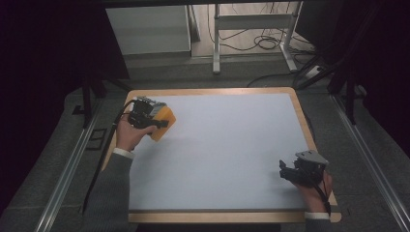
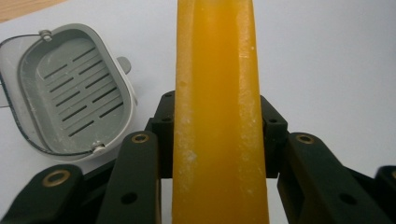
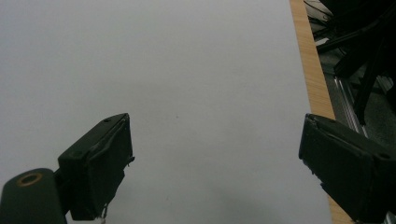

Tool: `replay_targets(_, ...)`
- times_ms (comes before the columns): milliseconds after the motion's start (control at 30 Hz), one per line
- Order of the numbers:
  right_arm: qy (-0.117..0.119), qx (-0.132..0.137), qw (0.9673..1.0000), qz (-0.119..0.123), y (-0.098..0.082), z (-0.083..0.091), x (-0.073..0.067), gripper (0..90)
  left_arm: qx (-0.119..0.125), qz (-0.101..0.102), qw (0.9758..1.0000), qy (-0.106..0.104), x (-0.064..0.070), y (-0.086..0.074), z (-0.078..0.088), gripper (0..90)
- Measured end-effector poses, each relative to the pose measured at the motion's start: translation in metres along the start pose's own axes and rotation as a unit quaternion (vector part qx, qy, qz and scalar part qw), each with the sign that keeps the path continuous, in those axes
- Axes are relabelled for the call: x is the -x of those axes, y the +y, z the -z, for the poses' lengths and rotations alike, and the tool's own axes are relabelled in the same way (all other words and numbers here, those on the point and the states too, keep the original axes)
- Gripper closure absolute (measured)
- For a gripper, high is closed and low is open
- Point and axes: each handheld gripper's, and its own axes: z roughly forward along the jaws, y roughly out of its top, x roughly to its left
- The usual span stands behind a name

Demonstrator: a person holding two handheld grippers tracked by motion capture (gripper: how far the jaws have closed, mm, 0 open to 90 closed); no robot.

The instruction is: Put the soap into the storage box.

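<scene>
My left gripper (image 1: 153,122) is at the table's far left, shut on an orange-yellow bar of soap (image 1: 165,123). Seen from the left gripper view, the soap (image 2: 219,70) stands on edge between the jaws of the left gripper (image 2: 218,119) and runs up past the frame's top. A grey soap dish (image 2: 70,93) with a slotted floor and white rim lies on the table just left of the soap, with nothing in it. Near the front right corner my right gripper (image 1: 286,170) is open; in its own view the right gripper (image 3: 215,140) has only bare white surface between its jaws.
The white mat (image 1: 227,145) covers a wooden board (image 1: 303,121) whose rim shows on all sides. Metal rails (image 1: 67,169) run along both sides of the table. Beyond the far edge are a desk frame (image 1: 251,29) and cables on the floor.
</scene>
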Motion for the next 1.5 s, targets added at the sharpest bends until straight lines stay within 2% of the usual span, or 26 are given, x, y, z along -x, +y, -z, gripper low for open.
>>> replay_targets(667, -0.001, 0.000, 1.0000, -0.002, 0.000, 0.000, 0.002, 9.9, 0.008, 0.016, 0.9998, 0.011, -0.012, 0.010, 0.007, 61.1)
replay_targets(800, -0.002, 0.000, 1.0000, -0.002, -0.001, 0.000, 0.002, 9.9, 0.004, 0.018, 0.9998, 0.009, -0.016, 0.013, 0.006, 61.0)
replay_targets(933, -0.002, 0.001, 1.0000, -0.004, -0.001, 0.000, 0.003, 9.9, 0.003, 0.019, 0.9997, 0.016, -0.019, 0.015, 0.005, 61.1)
replay_targets(1067, -0.003, -0.001, 1.0000, -0.004, -0.001, 0.000, 0.003, 9.9, 0.008, 0.031, 0.9995, 0.008, -0.026, 0.018, 0.004, 61.1)
replay_targets(1200, -0.006, 0.006, 1.0000, 0.000, 0.000, 0.001, 0.001, 9.9, 0.004, 0.040, 0.9989, 0.025, -0.033, 0.020, 0.001, 61.1)
replay_targets(1367, -0.006, 0.010, 0.9999, -0.001, 0.001, 0.003, 0.001, 9.9, 0.008, 0.052, 0.9983, 0.025, -0.039, 0.023, 0.000, 61.1)
replay_targets(1500, -0.006, 0.004, 1.0000, -0.002, 0.000, 0.001, 0.002, 9.9, 0.013, 0.062, 0.9975, 0.030, -0.045, 0.027, -0.002, 61.1)
